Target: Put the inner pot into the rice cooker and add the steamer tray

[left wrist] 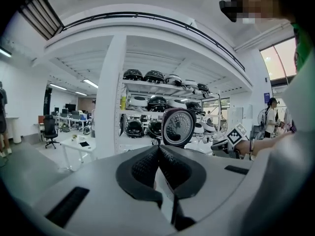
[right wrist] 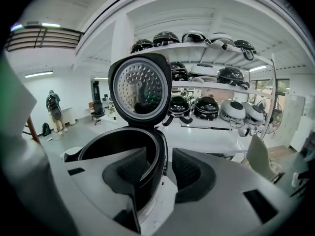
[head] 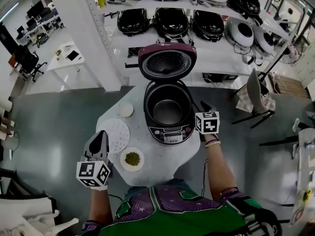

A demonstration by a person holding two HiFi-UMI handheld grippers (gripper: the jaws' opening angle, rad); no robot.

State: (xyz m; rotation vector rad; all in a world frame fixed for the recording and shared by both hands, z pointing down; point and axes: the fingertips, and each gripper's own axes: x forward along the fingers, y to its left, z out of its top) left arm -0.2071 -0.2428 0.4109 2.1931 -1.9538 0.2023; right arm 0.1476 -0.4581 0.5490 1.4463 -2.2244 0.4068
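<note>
One open rice cooker [head: 170, 129] tops a white table [head: 165, 159] before stocked shelves [head: 216, 55].

My head camera looks steeply down on the table [head: 165, 156] and open rice cooker [head: 169, 109]. My left gripper [left wrist: 158, 149] camera faces almost level toward the shelves [left wrist: 162, 88], cooker farther off; my right gripper [right wrist: 159, 152] camera sits close by its rim. All three share the cooker.

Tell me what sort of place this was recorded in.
Probably a lab or test workshop, not a home kitchen: a white rack holds rows of rice cookers, a desk and an office chair stand beyond, and the work table sits on open grey floor.
</note>
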